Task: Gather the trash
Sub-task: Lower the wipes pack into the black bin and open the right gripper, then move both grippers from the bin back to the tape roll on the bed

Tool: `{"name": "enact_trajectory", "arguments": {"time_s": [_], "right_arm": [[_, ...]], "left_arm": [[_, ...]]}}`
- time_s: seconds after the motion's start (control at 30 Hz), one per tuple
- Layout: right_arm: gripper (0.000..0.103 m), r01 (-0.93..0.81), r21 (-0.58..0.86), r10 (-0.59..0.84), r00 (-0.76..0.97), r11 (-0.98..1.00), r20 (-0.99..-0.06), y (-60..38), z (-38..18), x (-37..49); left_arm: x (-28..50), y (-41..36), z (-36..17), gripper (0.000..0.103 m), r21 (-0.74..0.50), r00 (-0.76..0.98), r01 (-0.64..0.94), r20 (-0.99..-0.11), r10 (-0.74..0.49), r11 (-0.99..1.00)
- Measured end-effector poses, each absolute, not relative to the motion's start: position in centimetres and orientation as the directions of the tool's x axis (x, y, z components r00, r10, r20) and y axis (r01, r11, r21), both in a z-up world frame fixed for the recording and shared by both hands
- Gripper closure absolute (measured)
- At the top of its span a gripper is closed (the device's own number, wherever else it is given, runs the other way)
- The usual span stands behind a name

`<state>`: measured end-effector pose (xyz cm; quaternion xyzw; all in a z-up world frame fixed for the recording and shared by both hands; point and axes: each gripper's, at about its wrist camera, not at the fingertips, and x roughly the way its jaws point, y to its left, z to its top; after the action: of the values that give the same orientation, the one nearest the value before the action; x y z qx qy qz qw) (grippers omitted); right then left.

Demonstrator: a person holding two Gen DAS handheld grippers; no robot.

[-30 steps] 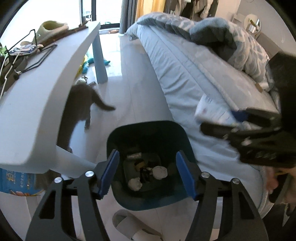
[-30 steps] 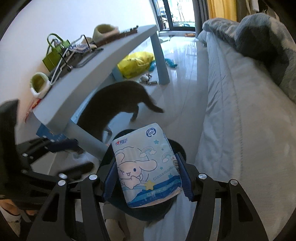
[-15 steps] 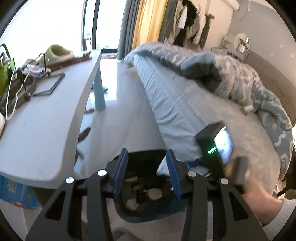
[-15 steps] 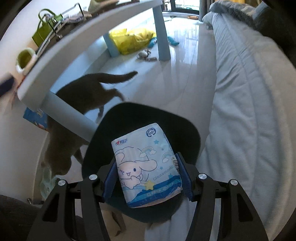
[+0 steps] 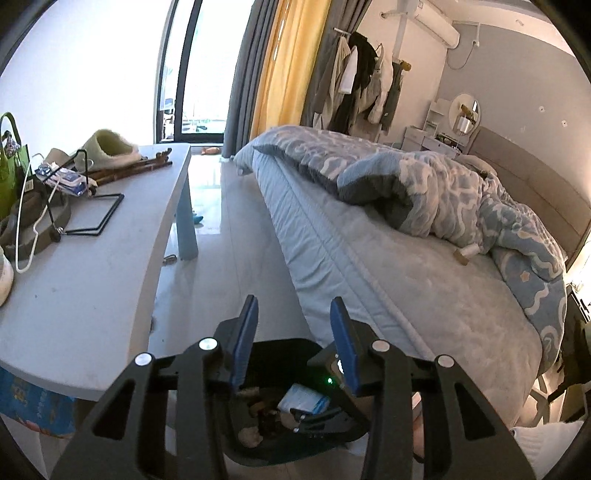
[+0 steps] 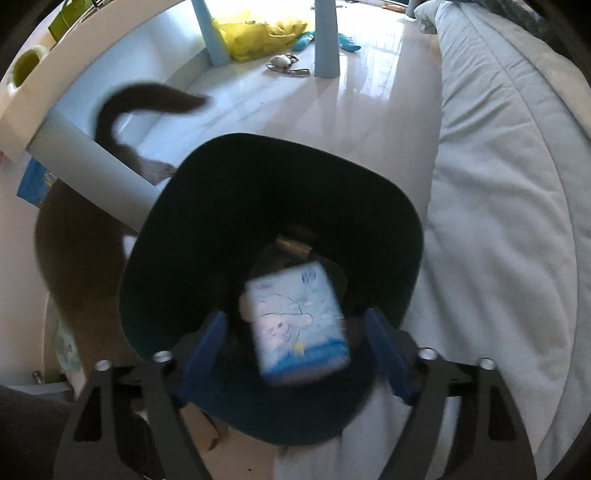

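Our right claw [image 6: 295, 345] hangs over the dark trash bin [image 6: 406, 236], its blue fingers [image 6: 205, 341] spread wide with nothing between them touching either pad. The blue-and-white tissue pack [image 6: 297, 325], printed with a cartoon character, shows blurred in the gap between the fingers and inside the bin's mouth, apart from both pads. Whether it is already resting on the rubbish below we cannot tell. Deeper in the bin lies a small brown piece of trash [image 6: 293, 247].

From our left claw [image 5: 293, 341], held higher and looking across the room, the same bin [image 5: 280, 347] sits on the floor between the pale tabletop [image 5: 85, 295] and the bed [image 5: 388, 273]. This claw's blue fingers [image 5: 243, 339] stand parted and hold nothing. Below them, inside the bin, we see the pack [image 5: 304, 400] lying among crumpled scraps, with part of the other black claw and a green light beside it.

A dark cat [image 6: 81, 240] stands just beside the bin under the tabletop edge, its tail [image 6: 147, 101] curled up. A yellow bag [image 6: 258, 33] and small toys lie on the glossy floor near the blue table legs [image 6: 327, 40]. On the tabletop rest a slipper [image 5: 107, 149], a wire stand [image 5: 96, 214] and a green bag [image 5: 11, 162]. A patterned blue quilt [image 5: 443, 184] is heaped on the bed.
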<state>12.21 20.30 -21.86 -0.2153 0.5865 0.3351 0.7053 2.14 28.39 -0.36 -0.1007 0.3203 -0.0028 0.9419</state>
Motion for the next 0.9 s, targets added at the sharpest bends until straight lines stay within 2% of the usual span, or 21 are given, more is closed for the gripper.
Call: {"name": "enact_trajectory", "arguments": {"time_s": [0.13,0.47,0.9], "right_arm": [[0.021,-0.722,0.119,0.271,0.098,0.681,-0.958,19.8,-20.2,12.2],[0.021,-0.730,0.120,0.452,0.278,0.673,-0.847,15.8,-9.5,12.8],[0.021,-0.629,0.123,0.485,0.444,0.768,-0.754,4.7,-3.8,16.3]], "left_arm": [[2.2,28.6,0.3,0.060,-0.206,0.811,-0.064,-0.581,-0.069,0.976],[3.3,26.9,2.1,0.061,-0.205,0.833,-0.065,-0.550,-0.060,0.977],[7.3,19.7,2.9,0.059,-0.177,0.825,-0.005,-0.557,-0.096,0.984]]}}
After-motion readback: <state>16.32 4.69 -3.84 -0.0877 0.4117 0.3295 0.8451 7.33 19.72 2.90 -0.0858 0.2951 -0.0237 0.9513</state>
